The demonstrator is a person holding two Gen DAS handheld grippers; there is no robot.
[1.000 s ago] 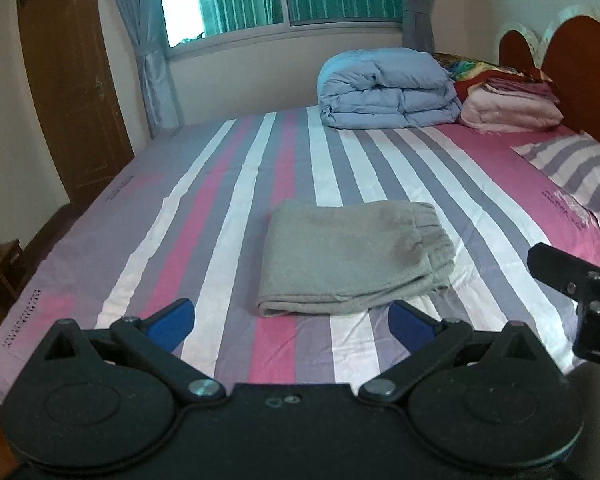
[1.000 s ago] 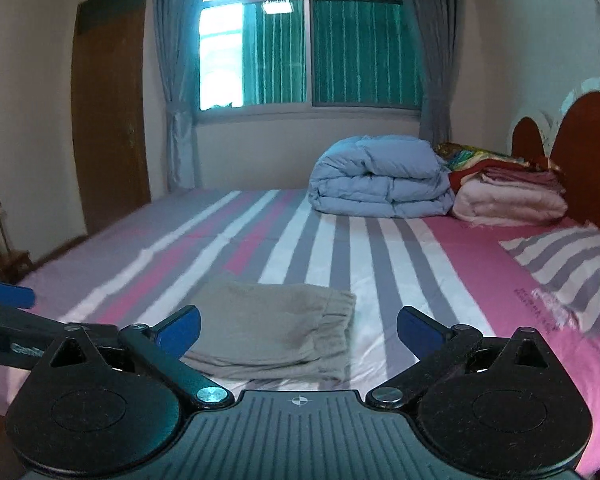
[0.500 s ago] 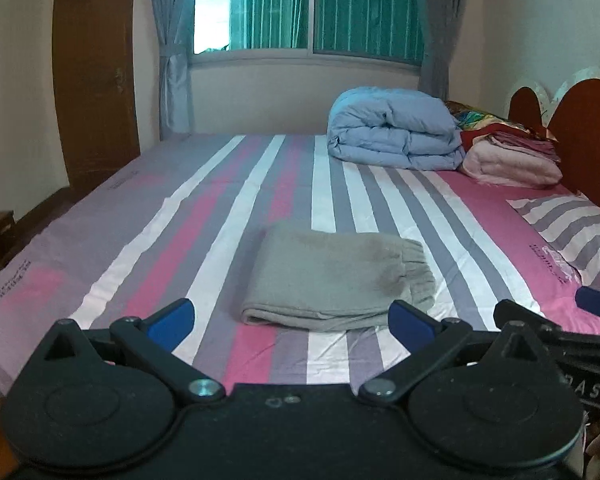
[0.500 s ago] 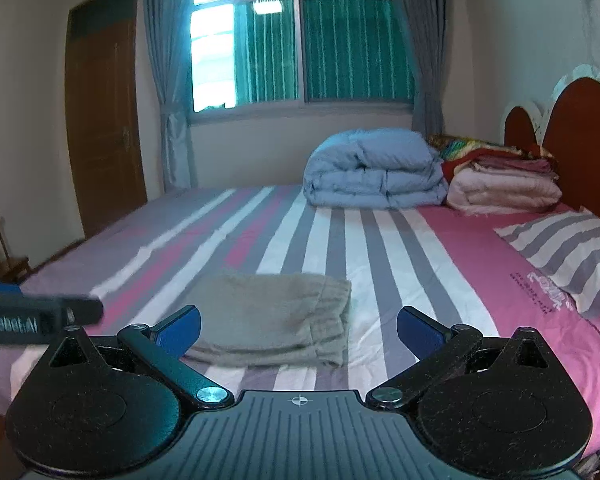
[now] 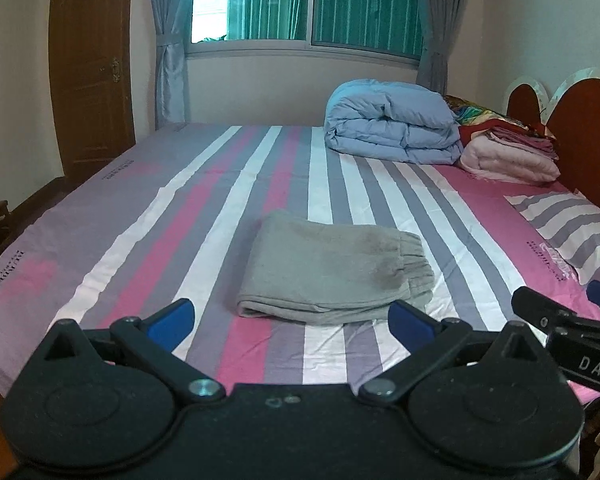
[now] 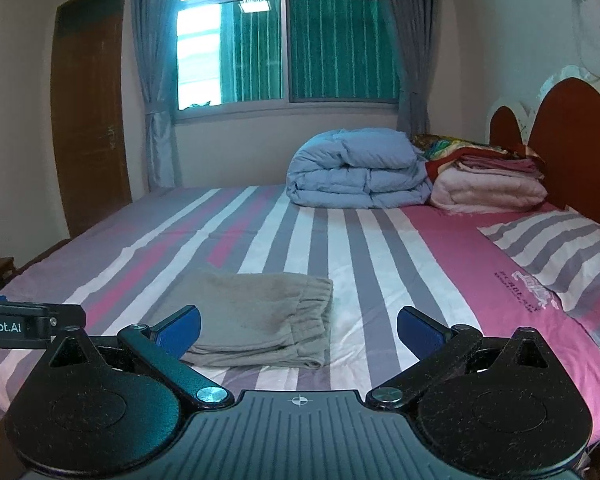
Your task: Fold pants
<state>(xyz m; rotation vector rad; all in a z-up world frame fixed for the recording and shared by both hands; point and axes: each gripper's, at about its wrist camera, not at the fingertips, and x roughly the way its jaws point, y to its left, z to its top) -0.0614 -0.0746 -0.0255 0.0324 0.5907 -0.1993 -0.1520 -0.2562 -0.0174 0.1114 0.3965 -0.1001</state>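
The left gripper [image 5: 291, 318] had its jaws wide apart and held nothing. The right gripper [image 6: 299, 330] had its jaws wide apart too, and they were empty. Both hung above the near edge of the bed [image 5: 204, 200]. The grey pants [image 5: 332, 270] lay folded in a neat stack on the striped sheet, near that edge and about the middle of it, with the waistband on the right. A blue blanket [image 5: 392, 126] and some pink blankets [image 5: 508, 160] sat by the far right corner. A striped pillow [image 6: 560, 252] lay along the right edge.
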